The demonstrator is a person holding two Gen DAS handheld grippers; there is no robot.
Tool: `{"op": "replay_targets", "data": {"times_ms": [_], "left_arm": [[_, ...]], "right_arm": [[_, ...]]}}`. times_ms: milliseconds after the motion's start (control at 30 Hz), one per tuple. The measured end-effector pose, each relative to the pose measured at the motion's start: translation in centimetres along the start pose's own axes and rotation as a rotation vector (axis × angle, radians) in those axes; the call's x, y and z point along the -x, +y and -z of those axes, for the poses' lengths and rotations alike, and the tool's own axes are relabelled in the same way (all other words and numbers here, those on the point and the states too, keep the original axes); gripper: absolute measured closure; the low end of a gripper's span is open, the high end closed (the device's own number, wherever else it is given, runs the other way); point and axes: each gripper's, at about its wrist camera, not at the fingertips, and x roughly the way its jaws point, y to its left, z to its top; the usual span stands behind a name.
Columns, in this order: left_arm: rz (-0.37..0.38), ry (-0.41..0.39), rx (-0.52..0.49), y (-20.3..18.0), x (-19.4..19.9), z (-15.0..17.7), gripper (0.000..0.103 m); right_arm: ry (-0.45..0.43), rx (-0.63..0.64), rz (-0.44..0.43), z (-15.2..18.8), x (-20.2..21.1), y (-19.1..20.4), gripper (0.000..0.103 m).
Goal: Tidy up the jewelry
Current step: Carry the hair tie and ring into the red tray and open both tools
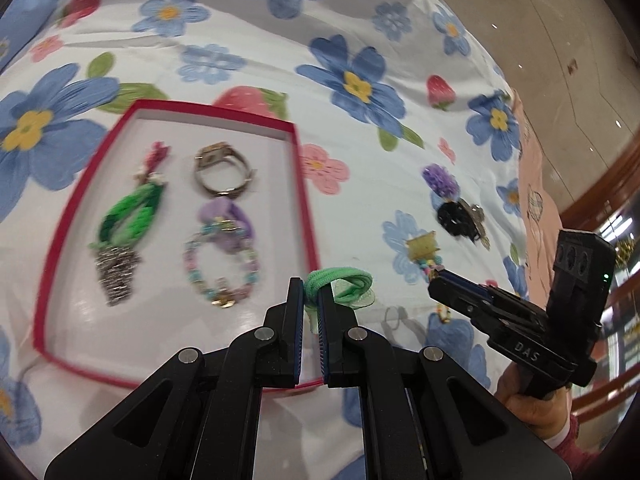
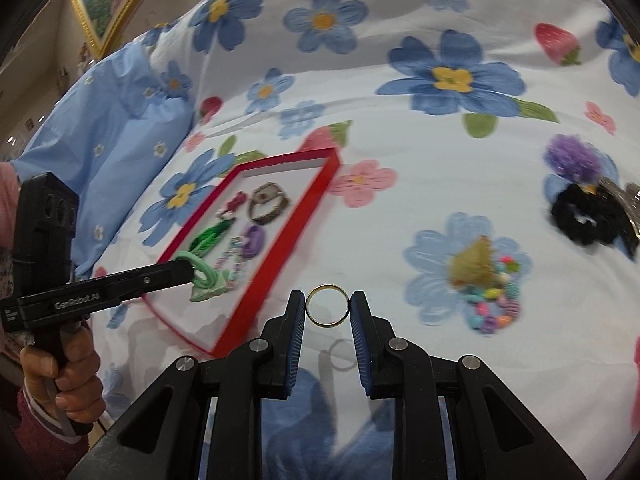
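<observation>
My left gripper [image 1: 311,294] is shut on a green hair tie [image 1: 344,285] and holds it over the right edge of the red tray [image 1: 308,216]. It also shows in the right wrist view [image 2: 188,270], with the green hair tie [image 2: 206,280] above the tray's [image 2: 276,236] near end. My right gripper [image 2: 328,306] is shut on a gold ring [image 2: 327,305], held above the bedsheet right of the tray; it shows in the left wrist view [image 1: 434,276] too. The tray holds a green hair piece [image 1: 128,216], a watch [image 1: 222,172], a purple tie [image 1: 228,220] and a bead bracelet [image 1: 220,272].
On the floral bedsheet right of the tray lie a purple scrunchie [image 2: 572,160], a black scrunchie [image 2: 588,216] and a gold charm with coloured beads [image 2: 484,280]. A blue pillow [image 2: 116,112] lies at the left. The bed edge and tiled floor [image 1: 560,60] are at the right.
</observation>
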Motion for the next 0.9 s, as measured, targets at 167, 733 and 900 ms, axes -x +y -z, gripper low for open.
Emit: {"op": "replay_targets", "data": {"times_ms": [167, 733, 900], "left_arm": [[-0.039, -0.021, 0.039, 2.3, 1.5, 0.4, 0.098], [-0.149, 0.002, 0.167, 9.2, 3.2, 1.3, 0.098], [-0.164, 0.027, 0.191, 10.4, 2.6, 1.5, 0.098]], "right_arm": [[0.012, 0.028, -0.047, -0.2, -1.0, 2.3, 0.080], [0.115, 0.163, -0.146, -0.6, -6.3, 9.5, 0.079], [0.177, 0.195, -0.141, -0.3, -8.6, 10.5, 0.080]]}}
